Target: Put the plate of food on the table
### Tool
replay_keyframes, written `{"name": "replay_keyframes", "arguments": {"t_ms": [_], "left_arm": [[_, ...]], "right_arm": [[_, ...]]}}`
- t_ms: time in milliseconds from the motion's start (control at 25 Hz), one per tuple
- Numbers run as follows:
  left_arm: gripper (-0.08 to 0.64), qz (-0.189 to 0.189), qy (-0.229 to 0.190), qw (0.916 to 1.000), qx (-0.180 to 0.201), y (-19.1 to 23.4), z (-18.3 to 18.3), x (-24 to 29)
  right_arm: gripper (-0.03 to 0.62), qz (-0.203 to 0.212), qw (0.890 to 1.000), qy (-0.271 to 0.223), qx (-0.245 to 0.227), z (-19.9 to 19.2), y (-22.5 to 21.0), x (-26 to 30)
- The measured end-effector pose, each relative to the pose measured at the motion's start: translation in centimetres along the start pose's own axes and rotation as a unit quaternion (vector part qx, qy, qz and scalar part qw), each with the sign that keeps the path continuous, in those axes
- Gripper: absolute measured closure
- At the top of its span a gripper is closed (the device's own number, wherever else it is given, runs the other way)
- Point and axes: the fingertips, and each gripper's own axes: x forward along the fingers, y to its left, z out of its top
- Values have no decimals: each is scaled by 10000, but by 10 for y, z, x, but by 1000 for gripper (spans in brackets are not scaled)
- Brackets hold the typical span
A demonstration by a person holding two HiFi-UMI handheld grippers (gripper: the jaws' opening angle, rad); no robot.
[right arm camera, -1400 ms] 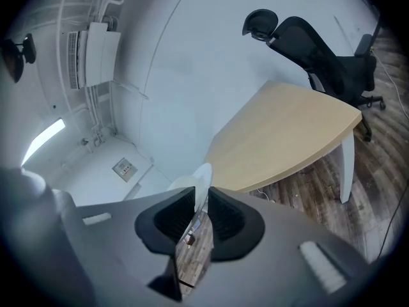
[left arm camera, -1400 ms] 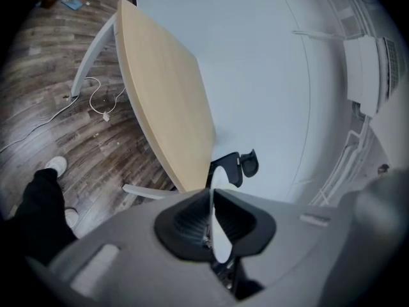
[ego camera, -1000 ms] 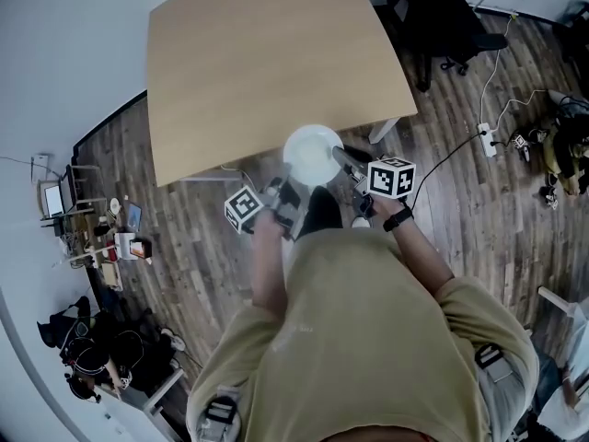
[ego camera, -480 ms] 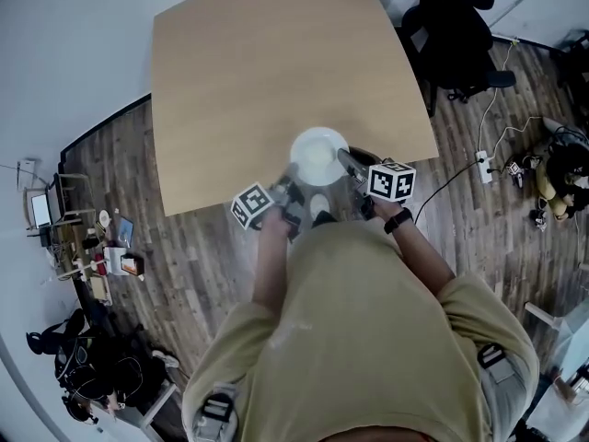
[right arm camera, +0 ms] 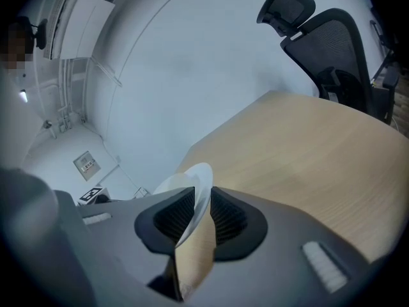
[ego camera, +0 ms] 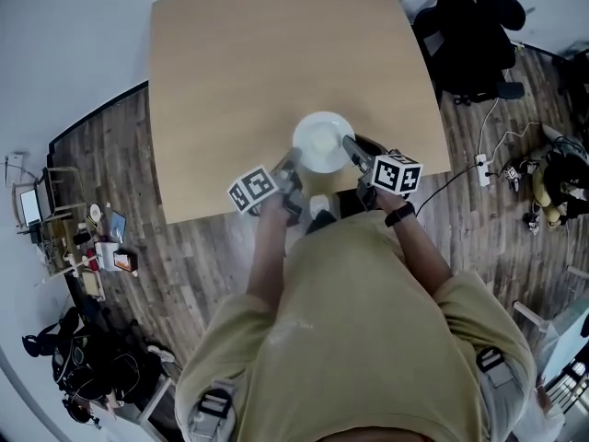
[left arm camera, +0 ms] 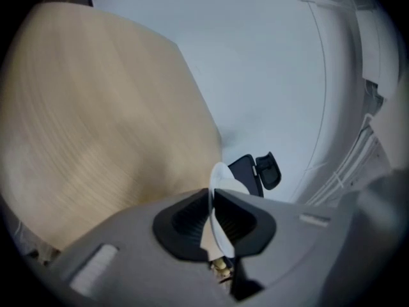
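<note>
1. White, round and shallow, the plate (ego camera: 323, 142) is my load. It hangs between my two grippers over the near edge of the pale wooden bench (ego camera: 248, 53).
2. My left gripper (ego camera: 291, 166) has its fingers (left arm camera: 183, 219) clamped on the plate's left rim, with the thin white edge running straight between them.
3. My right gripper (ego camera: 353, 151) mirrors it, pinched tight on the opposite rim. I grip on both sides to hold the plate level, so nothing slides off.
4. What's lying on it is pale against the white, and I can't make it out from above.
5. Is the base touching the bench? I can't tell from any view, but I'd judge it is just short of landing.
6. Next, I reckon, I should carry it a little further in from the edge. Then I lower both sides evenly and only loosen once it's down; dip one side and the load tips.
7. A black office chair (ego camera: 469, 26) stands past the far corner, well apart and no bother.
</note>
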Motion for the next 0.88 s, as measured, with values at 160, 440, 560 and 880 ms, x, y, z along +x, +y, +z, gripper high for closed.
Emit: {"name": "replay_keyframes", "arguments": {"t_ms": [160, 440, 560, 880], "left_arm": [[540, 113, 29, 9996, 262, -6, 27, 24], [531, 509, 76, 9969, 587, -7, 65, 70], [520, 783, 108, 9932, 852, -4, 82, 94], [517, 1077, 2, 9872, 1174, 11, 129, 168]], "right_arm": [[520, 73, 10000, 50, -19, 24, -11, 22], [531, 93, 9998, 149, -106, 72, -35, 63], [532, 38, 9998, 197, -46, 89, -52, 84], [528, -245, 9995, 187, 106, 128, -111, 142]]}}
